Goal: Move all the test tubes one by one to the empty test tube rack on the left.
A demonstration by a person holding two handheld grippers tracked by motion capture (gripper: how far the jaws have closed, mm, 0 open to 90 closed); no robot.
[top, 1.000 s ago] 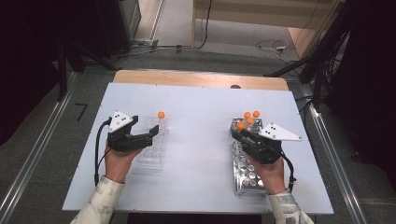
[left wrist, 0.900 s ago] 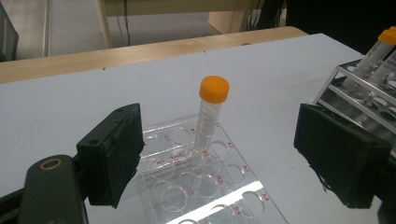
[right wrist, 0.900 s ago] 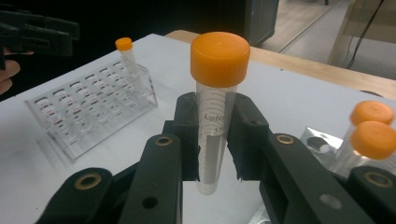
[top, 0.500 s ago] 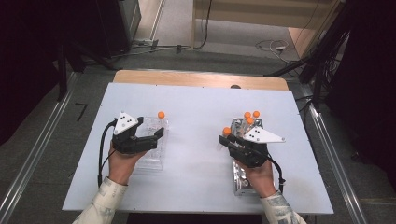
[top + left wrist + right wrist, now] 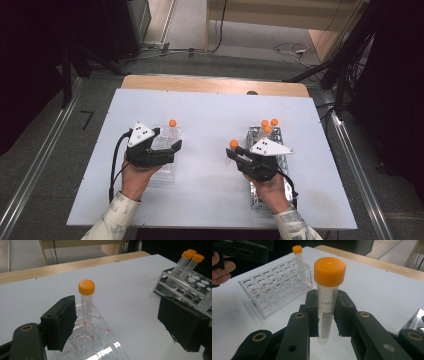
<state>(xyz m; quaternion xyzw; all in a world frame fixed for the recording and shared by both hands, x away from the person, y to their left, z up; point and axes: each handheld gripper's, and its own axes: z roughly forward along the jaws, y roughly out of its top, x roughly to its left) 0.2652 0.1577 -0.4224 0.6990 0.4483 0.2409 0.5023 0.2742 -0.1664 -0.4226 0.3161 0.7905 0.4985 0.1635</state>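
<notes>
My right gripper (image 5: 236,155) is shut on a clear tube with an orange cap (image 5: 233,144), held upright over the bare table just left of the metal rack (image 5: 286,176). In the right gripper view the tube (image 5: 327,287) stands between the pads, cap well above them. My left gripper (image 5: 173,149) is open over the clear plastic rack (image 5: 168,172), with nothing between its pads. One orange-capped tube (image 5: 172,125) stands in that rack's far end; the left gripper view shows this tube (image 5: 86,300) just beyond the left pad (image 5: 60,325).
Three orange-capped tubes (image 5: 269,125) stand at the far end of the metal rack (image 5: 175,287). The white board (image 5: 210,115) lies on a wooden table; floor rails and cables surround it. The clear rack (image 5: 272,290) lies ahead-left of the right gripper.
My right gripper has carried its tube leftward, off the metal rack and toward the middle of the board. The left gripper has barely shifted over the clear rack.
</notes>
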